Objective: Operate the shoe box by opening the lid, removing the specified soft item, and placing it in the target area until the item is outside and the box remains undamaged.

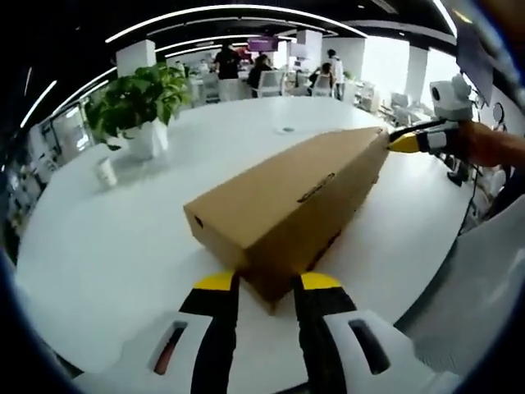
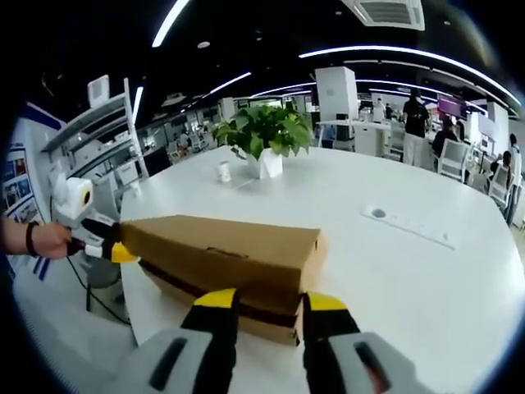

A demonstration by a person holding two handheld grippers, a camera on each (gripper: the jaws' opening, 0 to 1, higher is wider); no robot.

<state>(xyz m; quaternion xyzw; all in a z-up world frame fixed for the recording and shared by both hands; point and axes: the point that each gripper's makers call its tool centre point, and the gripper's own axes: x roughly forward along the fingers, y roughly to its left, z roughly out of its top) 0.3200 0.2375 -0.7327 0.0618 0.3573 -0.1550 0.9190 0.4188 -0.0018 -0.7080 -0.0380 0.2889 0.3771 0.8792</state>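
On white table [image 1: 123, 246], shoe box [image 1: 287, 205] lid closed, contents hidden, left gripper [image 1: 267, 283] and right gripper [image 2: 267, 302] clasping opposite ends.

You work under bright, even office light: long ceiling strip lights [image 1: 221, 12] curve overhead, and windows [image 1: 385, 61] at the far side blow out to white. The white bench [image 1: 107, 246] reflects that light with a soft sheen, and the shoe box [image 1: 287, 205] casts only a faint shadow on it. Fisheye distortion bends your straight edges hard near the borders. Distant people [image 2: 414, 119] look soft and smeared, and both views are slightly grainy
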